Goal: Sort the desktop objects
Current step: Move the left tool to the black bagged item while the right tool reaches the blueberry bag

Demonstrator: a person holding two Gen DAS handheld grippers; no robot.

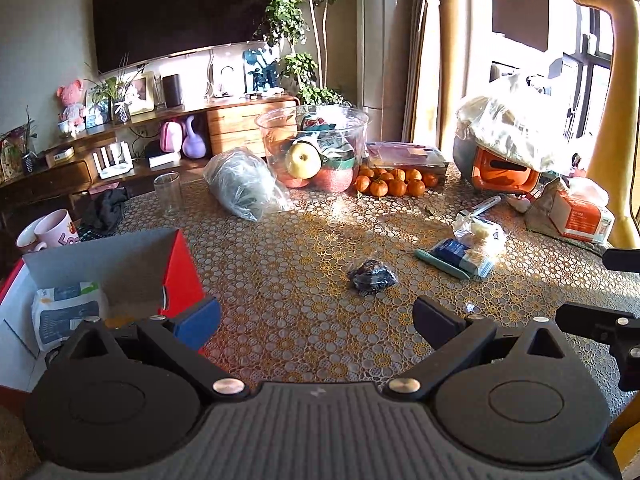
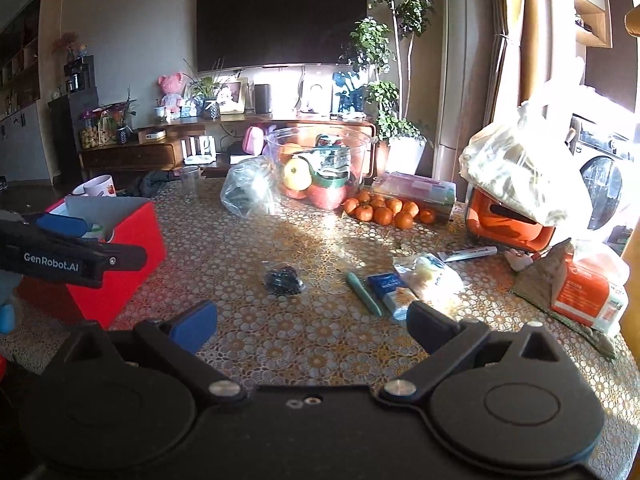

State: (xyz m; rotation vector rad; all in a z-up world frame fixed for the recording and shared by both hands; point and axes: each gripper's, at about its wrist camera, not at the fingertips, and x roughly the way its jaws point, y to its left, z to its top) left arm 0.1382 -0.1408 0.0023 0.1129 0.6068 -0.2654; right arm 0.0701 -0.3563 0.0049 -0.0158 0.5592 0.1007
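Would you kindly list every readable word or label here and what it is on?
"GenRobot.AI": on the left hand-held gripper, seen from the right wrist.
Pink mug: red lettering, cut off, unreadable.
Orange tissue pack: print too small.
White packet in the red box: blurred.

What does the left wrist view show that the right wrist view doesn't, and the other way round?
Only the left wrist view looks into the red box, where a white packet lies. Only the right wrist view shows the washing machine. Both share the small dark bundle, the green pen, the tangerines and both grippers, left and right, open and empty.
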